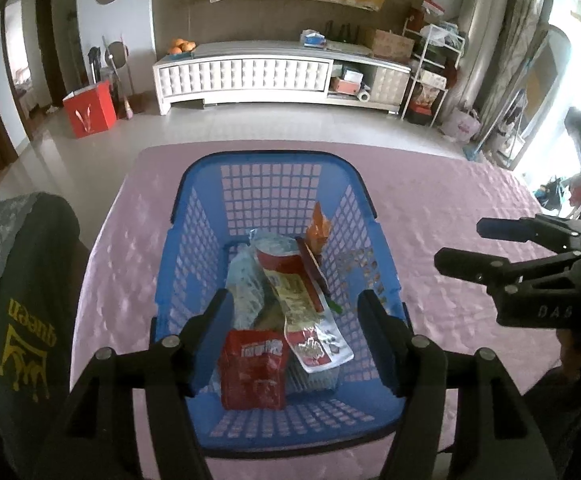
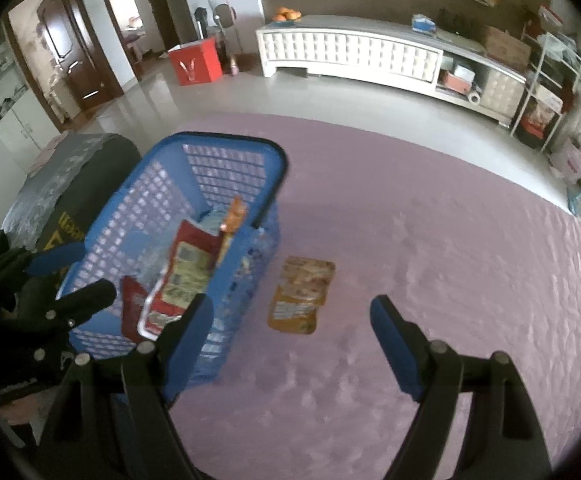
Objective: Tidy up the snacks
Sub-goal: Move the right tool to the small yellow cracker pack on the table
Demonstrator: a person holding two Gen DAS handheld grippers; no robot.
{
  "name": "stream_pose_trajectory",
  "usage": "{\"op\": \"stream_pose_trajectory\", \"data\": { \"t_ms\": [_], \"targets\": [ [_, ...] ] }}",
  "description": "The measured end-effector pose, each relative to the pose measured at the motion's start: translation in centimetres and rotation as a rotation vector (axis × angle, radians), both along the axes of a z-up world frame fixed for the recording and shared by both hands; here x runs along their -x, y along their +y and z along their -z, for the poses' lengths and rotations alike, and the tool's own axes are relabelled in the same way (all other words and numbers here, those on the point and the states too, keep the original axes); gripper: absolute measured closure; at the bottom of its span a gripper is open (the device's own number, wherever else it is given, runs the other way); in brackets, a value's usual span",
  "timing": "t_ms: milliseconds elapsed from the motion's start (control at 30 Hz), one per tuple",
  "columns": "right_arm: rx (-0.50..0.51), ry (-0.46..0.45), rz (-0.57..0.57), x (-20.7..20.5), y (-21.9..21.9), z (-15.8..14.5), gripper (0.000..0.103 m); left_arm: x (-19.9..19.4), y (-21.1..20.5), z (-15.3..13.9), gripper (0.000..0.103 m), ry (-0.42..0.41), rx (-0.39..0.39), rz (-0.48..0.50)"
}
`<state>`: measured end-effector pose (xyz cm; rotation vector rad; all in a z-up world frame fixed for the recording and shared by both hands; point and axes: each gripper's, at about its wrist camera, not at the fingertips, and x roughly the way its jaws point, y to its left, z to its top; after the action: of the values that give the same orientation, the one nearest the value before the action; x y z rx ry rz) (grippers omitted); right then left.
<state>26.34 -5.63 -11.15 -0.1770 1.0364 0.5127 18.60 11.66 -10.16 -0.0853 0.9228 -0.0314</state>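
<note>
A blue plastic basket (image 1: 194, 240) stands on the pink tablecloth and holds several snack packets, among them a red packet (image 1: 252, 372) at the near end and a red-and-white packet (image 1: 314, 340). My left gripper (image 1: 296, 312) is open and empty above the basket's near end. In the right wrist view the basket (image 2: 138, 200) is at the left. A yellow-orange snack pouch (image 2: 300, 294) lies flat on the cloth just right of it. My right gripper (image 2: 292, 320) is open and empty, hovering above and just short of that pouch. It also shows in the left wrist view (image 1: 456, 246).
A dark grey cushion with a yellow "queen" print (image 1: 26, 312) sits at the table's left edge beside the basket. The pink tablecloth (image 2: 450, 280) stretches to the right of the pouch. Beyond the table are the floor, a white cabinet (image 1: 250, 74) and a red box (image 1: 90, 110).
</note>
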Motion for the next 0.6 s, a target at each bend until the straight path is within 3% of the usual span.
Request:
{"op": "stream_pose_trajectory", "data": {
  "t_ms": [200, 433, 500, 600],
  "targets": [
    [0.009, 0.005, 0.026, -1.7, -1.1, 1.5, 0.019, -1.8, -0.1, 1.4, 0.041, 0.046, 0.032, -0.017],
    [0.056, 0.054, 0.045, -3.7, -1.8, 4.6, 0.019, -3.0, -0.1, 2.7, 0.040, 0.020, 0.021, -0.029],
    [0.066, 0.071, 0.042, -4.0, -1.7, 5.8, 0.019, -3.4, -0.1, 3.1, 0.022, 0.032, 0.011, -0.028],
    [0.090, 0.094, 0.034, -4.5, -1.3, 7.5, 0.019, -3.9, 0.2, 4.0, 0.017, 0.050, -0.013, -0.056]
  ]
}}
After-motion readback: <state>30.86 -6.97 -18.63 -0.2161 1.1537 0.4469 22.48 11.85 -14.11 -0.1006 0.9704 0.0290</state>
